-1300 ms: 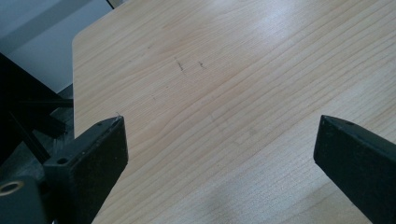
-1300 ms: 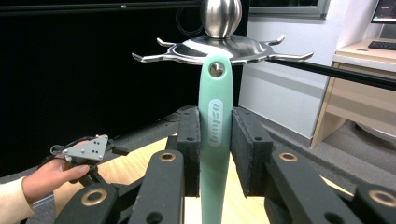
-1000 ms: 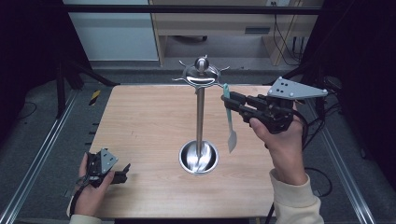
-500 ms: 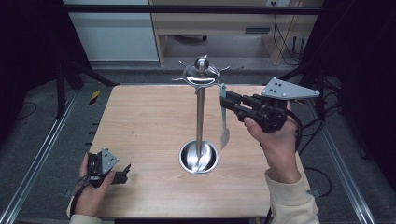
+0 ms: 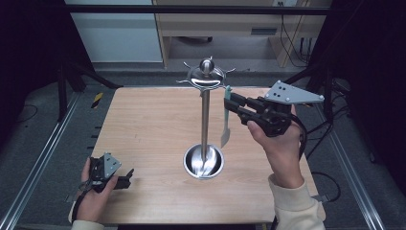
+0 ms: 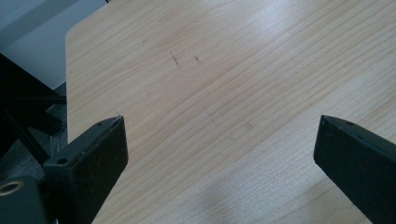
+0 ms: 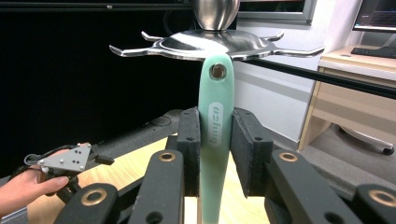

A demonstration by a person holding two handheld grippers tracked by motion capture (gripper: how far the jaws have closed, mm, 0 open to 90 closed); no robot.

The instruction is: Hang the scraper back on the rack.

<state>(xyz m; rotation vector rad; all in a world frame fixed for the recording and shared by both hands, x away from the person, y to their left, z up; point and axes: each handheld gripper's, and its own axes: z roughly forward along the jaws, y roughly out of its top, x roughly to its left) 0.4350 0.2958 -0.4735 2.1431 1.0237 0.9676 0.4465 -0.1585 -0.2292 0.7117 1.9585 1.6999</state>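
While clamped in right tool point(image 7: 215, 140), utensil point(image 7: 215, 126) just under rack arms point(image 7: 140, 50).

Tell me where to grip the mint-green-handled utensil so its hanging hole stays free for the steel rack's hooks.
Grip the mint-green-handled utensil on its flat handle faces, below the hanging hole, as the right gripper does. Come level from the side away from the tall steel hook rack. The utensil hangs upright, blade down, so this leaves the holed tip clear to reach a hook.
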